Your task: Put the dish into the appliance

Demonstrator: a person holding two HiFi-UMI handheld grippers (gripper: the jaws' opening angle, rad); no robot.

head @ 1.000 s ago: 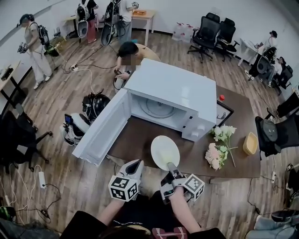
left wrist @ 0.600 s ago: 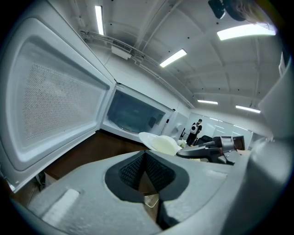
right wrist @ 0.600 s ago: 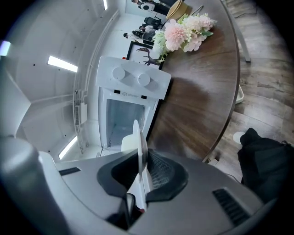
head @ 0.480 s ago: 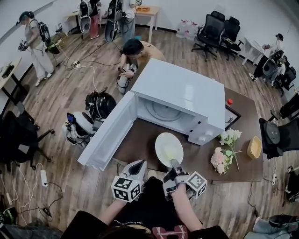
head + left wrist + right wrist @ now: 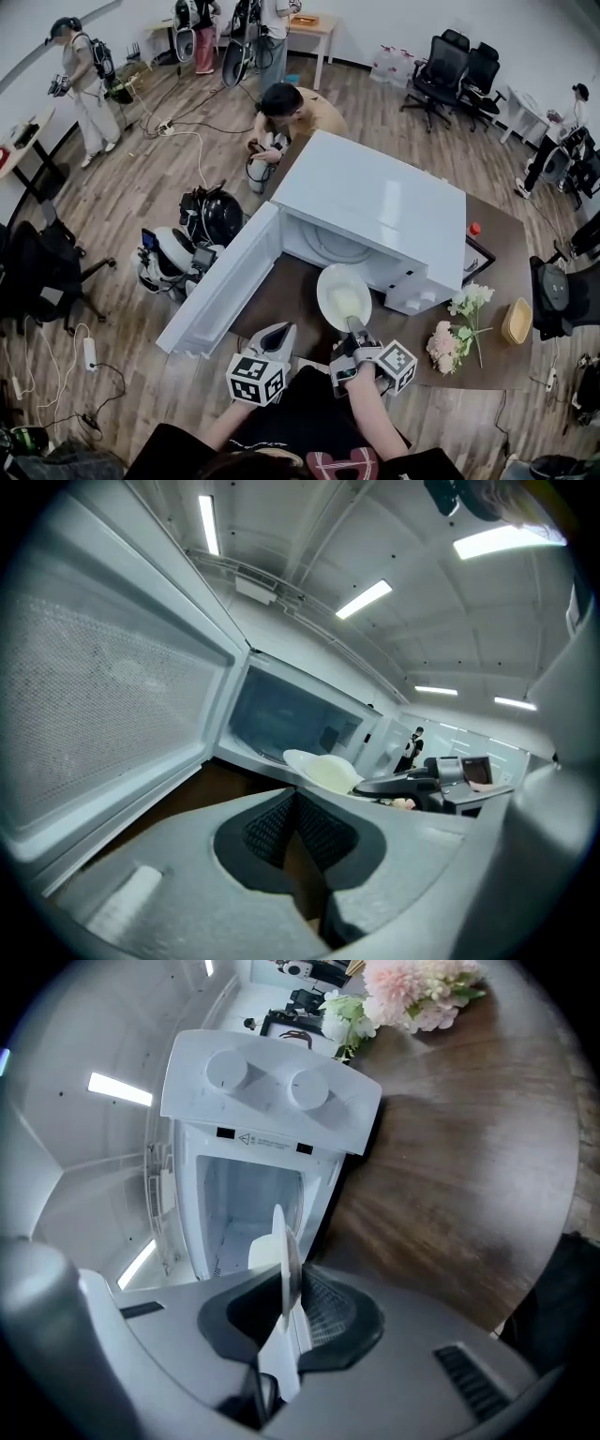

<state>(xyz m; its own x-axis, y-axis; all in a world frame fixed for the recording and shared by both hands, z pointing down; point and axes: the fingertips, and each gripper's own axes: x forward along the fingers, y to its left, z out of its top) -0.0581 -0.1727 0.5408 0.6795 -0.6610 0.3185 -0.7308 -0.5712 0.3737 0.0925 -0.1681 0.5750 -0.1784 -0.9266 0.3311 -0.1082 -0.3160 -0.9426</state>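
**Dish at the mouth of the open appliance**

The right gripper (image 5: 355, 327) has its fingers clamped on the near rim of the white dish (image 5: 343, 294). The dish is held above the table (image 5: 286, 295), with its far edge just at the open front of the appliance (image 5: 375, 202). The door (image 5: 217, 281) stands wide open at the left, apart from the dish. The left gripper (image 5: 280, 331), fingers together and empty, is between door and dish. Flowers (image 5: 452, 328) lie apart at the right.

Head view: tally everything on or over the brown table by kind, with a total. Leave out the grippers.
microwave: 1
plate: 1
flower bunch: 1
yellow bowl: 1
black tray: 1
small red thing: 1
Total: 6
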